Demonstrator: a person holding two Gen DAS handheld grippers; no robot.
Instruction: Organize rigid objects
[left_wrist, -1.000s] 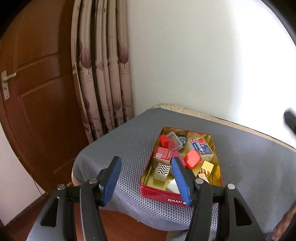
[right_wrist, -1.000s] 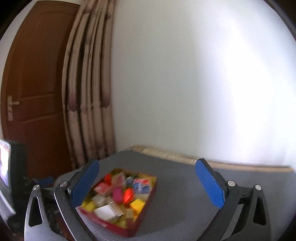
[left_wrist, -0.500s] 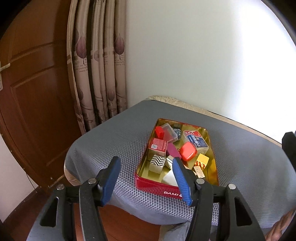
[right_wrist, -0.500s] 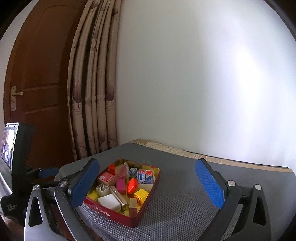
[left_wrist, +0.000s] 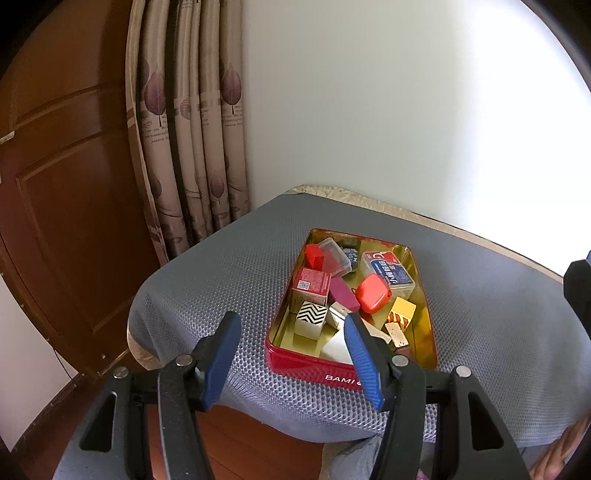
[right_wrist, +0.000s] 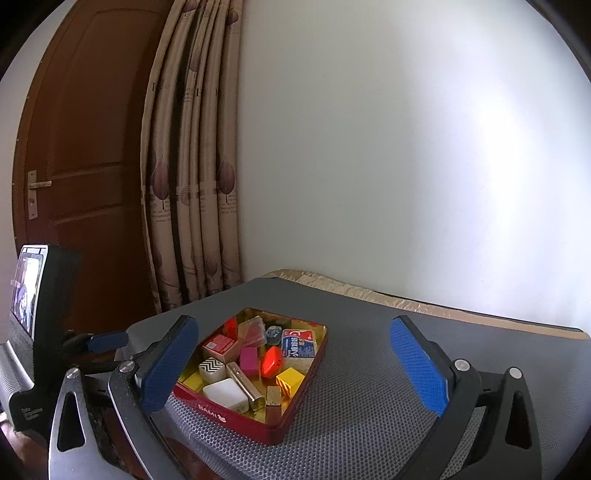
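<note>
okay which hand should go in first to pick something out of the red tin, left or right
Probably the left. The left gripper is open, empty and angled down at the near end of the red tin, beside the zigzag block. The right gripper is open and empty too, but it looks across the tin from further back.

Red tin (left_wrist: 310, 363) – gold inside, zigzag black-white cube (left_wrist: 312, 317), grey mat (left_wrist: 229, 273)
</note>
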